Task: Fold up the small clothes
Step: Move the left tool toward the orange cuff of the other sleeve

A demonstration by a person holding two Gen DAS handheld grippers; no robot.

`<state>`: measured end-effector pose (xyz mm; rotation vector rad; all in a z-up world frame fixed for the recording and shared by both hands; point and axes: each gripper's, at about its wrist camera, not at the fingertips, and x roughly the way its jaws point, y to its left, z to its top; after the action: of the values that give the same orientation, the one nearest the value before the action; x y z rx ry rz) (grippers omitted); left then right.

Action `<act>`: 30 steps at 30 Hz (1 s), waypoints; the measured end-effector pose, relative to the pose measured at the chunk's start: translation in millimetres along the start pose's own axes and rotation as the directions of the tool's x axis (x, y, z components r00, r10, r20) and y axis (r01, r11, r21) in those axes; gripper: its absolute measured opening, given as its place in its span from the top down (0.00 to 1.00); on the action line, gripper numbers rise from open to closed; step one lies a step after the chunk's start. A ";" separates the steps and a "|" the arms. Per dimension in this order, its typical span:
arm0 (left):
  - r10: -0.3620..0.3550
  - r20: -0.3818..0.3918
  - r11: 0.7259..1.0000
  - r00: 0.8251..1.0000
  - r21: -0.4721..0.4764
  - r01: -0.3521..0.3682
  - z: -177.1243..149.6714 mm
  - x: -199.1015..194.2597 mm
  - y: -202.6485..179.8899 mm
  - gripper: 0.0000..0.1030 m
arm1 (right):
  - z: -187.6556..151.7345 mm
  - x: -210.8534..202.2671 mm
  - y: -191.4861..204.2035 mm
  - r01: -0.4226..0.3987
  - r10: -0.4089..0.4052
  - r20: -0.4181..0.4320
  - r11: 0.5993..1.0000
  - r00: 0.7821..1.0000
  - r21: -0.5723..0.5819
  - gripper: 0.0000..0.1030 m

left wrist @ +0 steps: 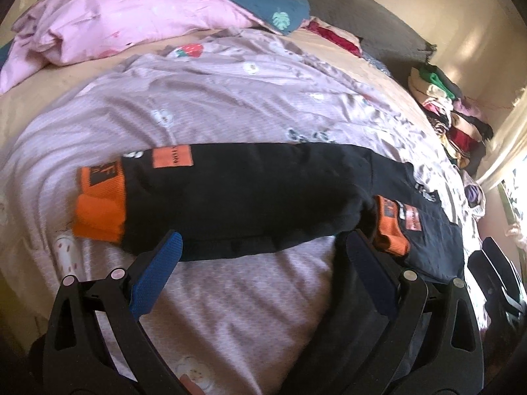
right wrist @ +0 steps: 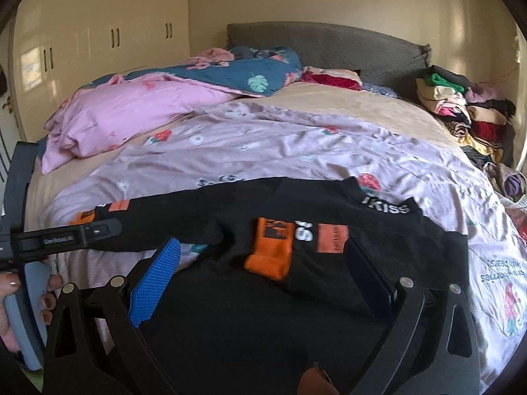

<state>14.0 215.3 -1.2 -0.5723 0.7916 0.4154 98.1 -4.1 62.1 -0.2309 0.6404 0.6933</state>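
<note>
We work on a bed covered with a mauve printed duvet, and the black sweatshirt with orange cuffs lies flat across its near part, in front of both cameras. One sleeve stretches out to the left, its orange cuff resting on the duvet, while the other orange cuff is already turned in over the black body.

Our left hand-held gripper is spread wide and holds nothing; its blue pad touches or nearly touches the near hem of the long sleeve. Our right hand-held gripper is also spread and empty, hovering over the body of the garment.

We judge that the next fold is the left sleeve. To do it well, we should pinch only the top layer near the cuff, lift a little so the duvet does not come with it, and lay the sleeve straight across the body. The right one can press the body so nothing slides.
</note>
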 end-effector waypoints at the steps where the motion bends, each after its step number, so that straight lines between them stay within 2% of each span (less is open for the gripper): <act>1: 0.003 -0.002 1.000 1.000 -0.008 -0.003 -0.2 0.3 2.9 0.09 | 0.3 0.8 2.9 -0.007 0.007 -0.003 1.000 1.000 -0.001 0.04; 14: 0.077 -0.018 0.992 0.997 -0.096 -0.078 -1.3 2.6 42.5 0.09 | 4.4 11.8 39.1 -0.056 0.055 -0.033 0.997 0.998 -0.047 0.04; 21: 0.100 -0.041 0.975 0.994 -0.194 -0.106 -6.3 7.4 70.9 0.09 | 3.0 14.4 53.9 -0.073 0.071 -0.042 0.996 0.997 -0.059 0.04; 26: 0.077 -0.077 0.960 0.994 -0.264 -0.095 -10.7 17.4 87.2 0.09 | -1.3 14.6 57.2 -0.074 0.071 -0.047 0.996 0.996 -0.057 0.04; 30: 0.057 -0.048 0.945 0.997 -0.321 -0.070 -4.3 22.2 102.4 0.09 | -6.0 17.1 54.8 -0.070 0.067 -0.056 0.997 0.996 -0.044 0.04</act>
<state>-30.3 294.8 -53.4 -0.8637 0.7853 0.6013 69.4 43.6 47.3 -0.2725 0.6876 0.7705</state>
